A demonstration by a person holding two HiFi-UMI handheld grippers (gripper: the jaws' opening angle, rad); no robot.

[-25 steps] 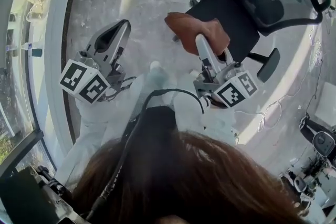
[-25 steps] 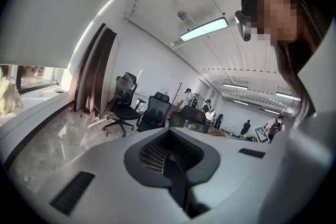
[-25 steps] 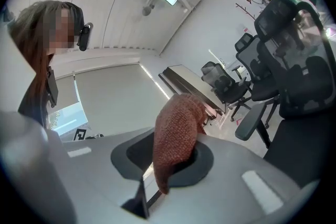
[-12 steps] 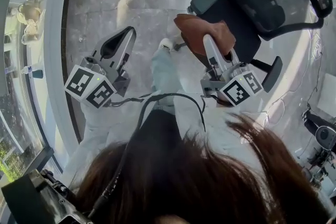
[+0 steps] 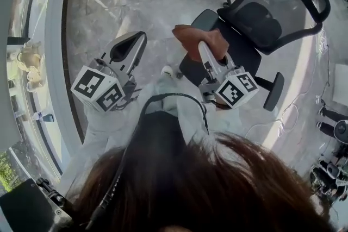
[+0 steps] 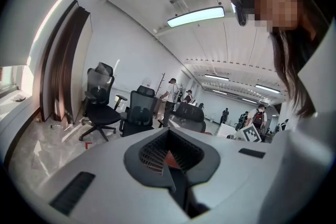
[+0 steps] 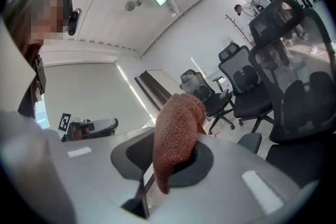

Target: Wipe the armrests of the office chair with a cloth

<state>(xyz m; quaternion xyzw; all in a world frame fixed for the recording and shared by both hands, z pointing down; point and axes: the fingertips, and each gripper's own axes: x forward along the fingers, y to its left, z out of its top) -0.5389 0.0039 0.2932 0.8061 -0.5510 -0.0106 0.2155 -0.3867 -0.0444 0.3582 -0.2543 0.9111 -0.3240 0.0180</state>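
One rust-brown cloth (image 5: 197, 39) hangs pinched between the right gripper's (image 5: 204, 50) jaws, over the near left edge of the office chair's (image 5: 244, 49) seat, just beside its grey left armrest (image 5: 204, 20). The other armrest (image 5: 273, 91) sits at the right. Further left, the left gripper (image 5: 140, 39) hovers over the marble floor (image 5: 109, 8), jaws pressed together on nothing.

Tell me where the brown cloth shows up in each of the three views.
Head view: upper middle, the cloth is pinched in the right claw, beside the chair's seat.
Left gripper view: not clearly in it.
Right gripper view: centre, drooping from between the jaws.
Shared landmark: the mesh-backed office chair, right of the cloth in the head and right gripper views.
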